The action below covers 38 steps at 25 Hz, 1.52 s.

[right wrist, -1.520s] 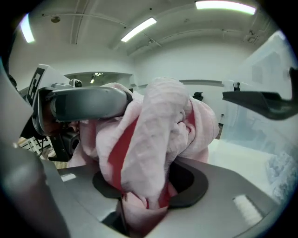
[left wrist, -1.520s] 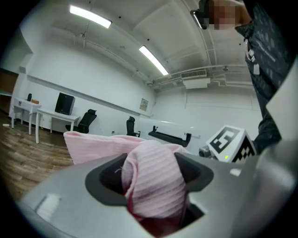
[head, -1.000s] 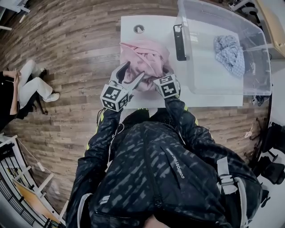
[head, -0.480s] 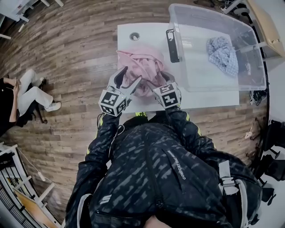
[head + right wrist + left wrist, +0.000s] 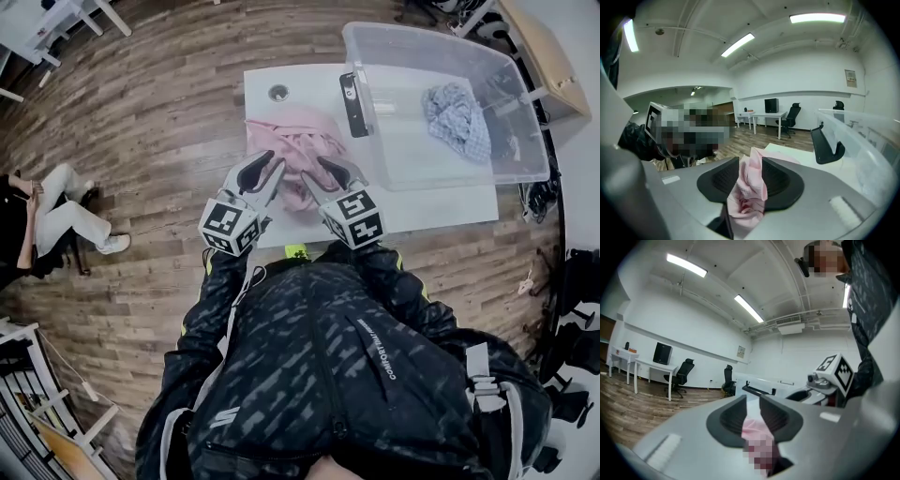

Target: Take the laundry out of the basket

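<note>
Pink garment (image 5: 298, 155) lay heaped on the left part of the white table (image 5: 441, 202), out of the basket (image 5: 525, 141) and just beside its left wall, reaching toward the table's near edge. A blue-checked cloth (image 5: 457, 120) was still inside the clear basket, toward its far right corner.

Both grippers were at the near side of the pink heap. The left gripper (image 5: 752, 416) was closing its jaws, with a thin fold of pink fabric pinched between the pads. The right gripper (image 5: 750, 180) was closing too, and a thicker bunch of the same fabric was squeezed between its pads and spilled above them.

The garment looked light, limp and crumpled, with nothing stiff in it. It would likely sag and trail from any single grip, so two holds set apart along an edge or seam would probably carry it best. The fabric seemed matte rather than slick. A thin pinch like the left one could still slip free, so a deeper bite into a gathered fold seemed safer.
</note>
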### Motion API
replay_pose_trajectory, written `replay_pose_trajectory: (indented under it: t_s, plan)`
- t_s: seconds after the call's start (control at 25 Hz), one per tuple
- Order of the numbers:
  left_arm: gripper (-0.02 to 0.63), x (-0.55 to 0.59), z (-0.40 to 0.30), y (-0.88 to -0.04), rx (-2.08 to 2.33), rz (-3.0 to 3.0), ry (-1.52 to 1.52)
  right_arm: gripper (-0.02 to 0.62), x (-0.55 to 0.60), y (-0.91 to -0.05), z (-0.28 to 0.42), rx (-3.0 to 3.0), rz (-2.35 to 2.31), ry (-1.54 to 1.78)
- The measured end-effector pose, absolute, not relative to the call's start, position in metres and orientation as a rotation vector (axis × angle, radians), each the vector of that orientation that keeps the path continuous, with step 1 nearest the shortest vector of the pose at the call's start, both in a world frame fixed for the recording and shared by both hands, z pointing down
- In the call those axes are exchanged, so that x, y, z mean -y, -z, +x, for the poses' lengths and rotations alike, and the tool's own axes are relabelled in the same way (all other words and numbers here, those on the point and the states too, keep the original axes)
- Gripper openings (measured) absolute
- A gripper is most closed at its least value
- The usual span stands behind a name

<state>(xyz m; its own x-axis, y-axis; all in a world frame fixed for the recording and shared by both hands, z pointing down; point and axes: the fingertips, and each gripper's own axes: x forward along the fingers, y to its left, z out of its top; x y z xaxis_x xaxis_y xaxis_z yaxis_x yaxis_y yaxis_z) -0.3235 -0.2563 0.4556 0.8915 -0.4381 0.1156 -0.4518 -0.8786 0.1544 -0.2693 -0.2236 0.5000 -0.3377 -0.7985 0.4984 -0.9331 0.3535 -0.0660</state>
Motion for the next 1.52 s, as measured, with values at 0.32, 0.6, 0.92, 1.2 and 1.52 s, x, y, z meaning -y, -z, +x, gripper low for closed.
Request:
replay_pose_trajectory:
  t_s: [0.32, 0.6, 0.92, 1.2, 1.52]
  plan:
    - [0.009, 0.246, -0.315, -0.400, 0.604, 2.990, -0.077, 0.014, 0.236, -0.428, -0.276, 2.367, 1.551, -0.277]
    - [0.008, 0.230, -0.292, -0.368, 0.469, 3.011, -0.074, -0.002, 0.241, -0.384, -0.278, 2.418, 1.578, -0.143]
    - [0.008, 0.237, -0.255, -0.331, 0.533, 3.042, 0.005, -0.002, 0.242, -0.343, -0.241, 2.433, 1.606, -0.013]
    - [0.008, 0.232, -0.189, -0.313, 0.488, 3.042, 0.019, -0.002, 0.235, -0.323, -0.175, 2.417, 1.660, -0.006]
    - [0.006, 0.222, -0.109, -0.312, 0.460, 3.053, -0.019, -0.002, 0.225, -0.320, -0.096, 2.394, 1.670, -0.017]
